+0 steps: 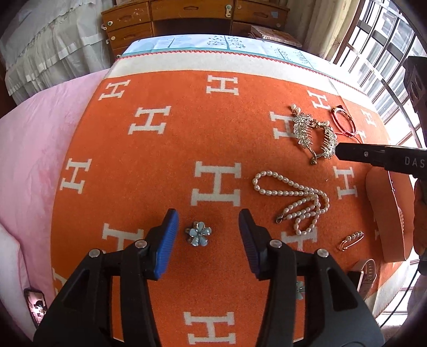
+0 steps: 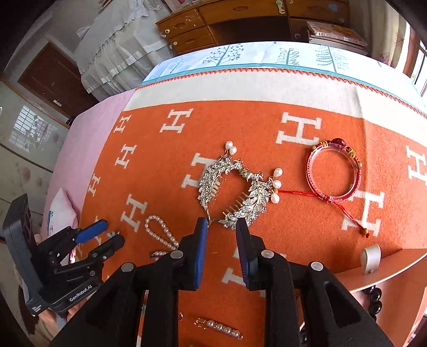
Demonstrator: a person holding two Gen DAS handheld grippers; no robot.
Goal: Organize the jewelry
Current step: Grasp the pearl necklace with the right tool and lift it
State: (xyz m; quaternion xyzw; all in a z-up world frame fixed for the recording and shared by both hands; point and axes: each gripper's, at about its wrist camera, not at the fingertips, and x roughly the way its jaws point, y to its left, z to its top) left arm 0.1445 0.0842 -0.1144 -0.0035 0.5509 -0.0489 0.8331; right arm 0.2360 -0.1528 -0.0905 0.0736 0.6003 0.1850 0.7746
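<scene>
Straddling a blue flower brooch (image 1: pixel 198 232), the left gripper (image 1: pixel 208 227) stands spread on the orange blanket (image 1: pixel 173 149). The right gripper (image 2: pixel 221 235), jaws parted, meets the rhinestone hair comb (image 2: pixel 234 192).

An orange blanket (image 1: pixel 165 170) patterned with white H letters covers the bed, a pink quilt (image 1: pixel 34 149) beside it. A wooden dresser (image 1: pixel 192 18) stands beyond; a phone (image 1: pixel 36 307) lies at the edge.

Both wrist views look down close over the orange blanket (image 1: pixel 160 165), sharing the rhinestone comb (image 2: pixel 234 192)
</scene>
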